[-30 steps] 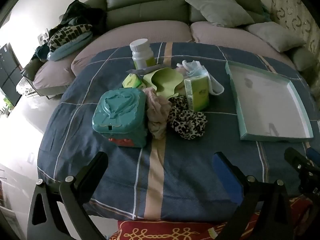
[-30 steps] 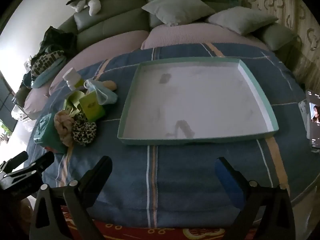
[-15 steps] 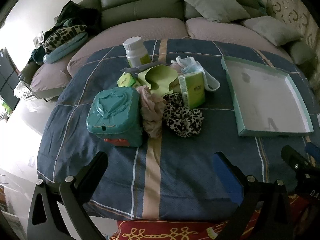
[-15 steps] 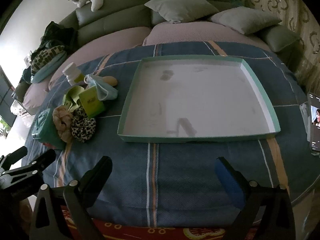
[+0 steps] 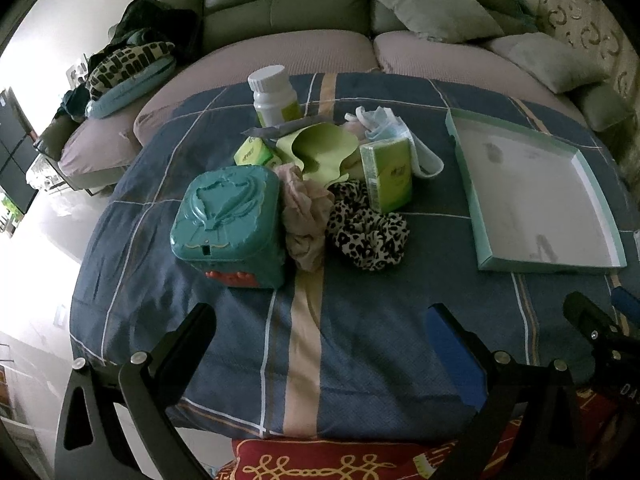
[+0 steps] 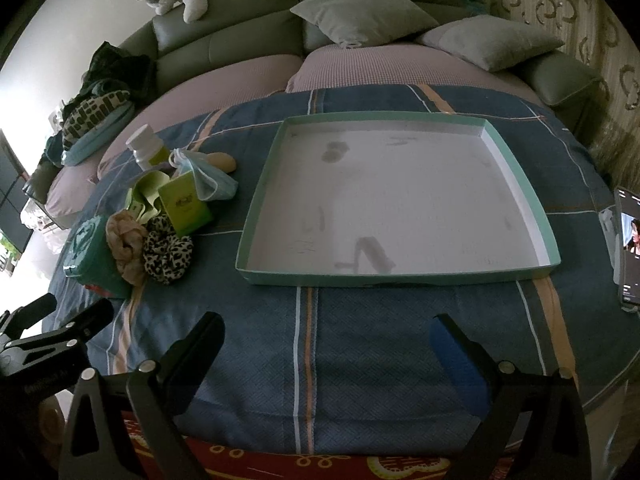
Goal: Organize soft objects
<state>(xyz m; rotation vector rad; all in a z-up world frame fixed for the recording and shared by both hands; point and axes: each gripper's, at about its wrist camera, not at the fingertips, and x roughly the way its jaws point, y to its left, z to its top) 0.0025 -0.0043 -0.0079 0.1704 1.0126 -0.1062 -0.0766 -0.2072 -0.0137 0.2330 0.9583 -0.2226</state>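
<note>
A pile of items lies on the blue cloth-covered table: a leopard scrunchie [image 5: 368, 232] [image 6: 168, 254], a pink scrunchie [image 5: 306, 216] [image 6: 126, 240], a blue face mask [image 5: 386, 128] [image 6: 208, 180], a green tissue pack [image 5: 388, 174] and a green soft piece [image 5: 320, 148]. An empty teal-rimmed tray [image 5: 466, 168] [image 6: 256, 196] lies to the right. My left gripper [image 5: 320, 320] is open and empty, short of the pile. My right gripper [image 6: 326, 326] is open and empty, before the tray's near rim.
A teal box [image 5: 228, 216], a white bottle [image 5: 274, 96] and a small green box [image 5: 252, 152] stand by the pile. A phone [image 6: 630, 248] lies at the table's right edge. A sofa with cushions [image 6: 360, 8] curves behind the table.
Both views have drifted slightly: the pile and the tray sit a little lower and nearer in the frames. Both grippers stay open and empty.
</note>
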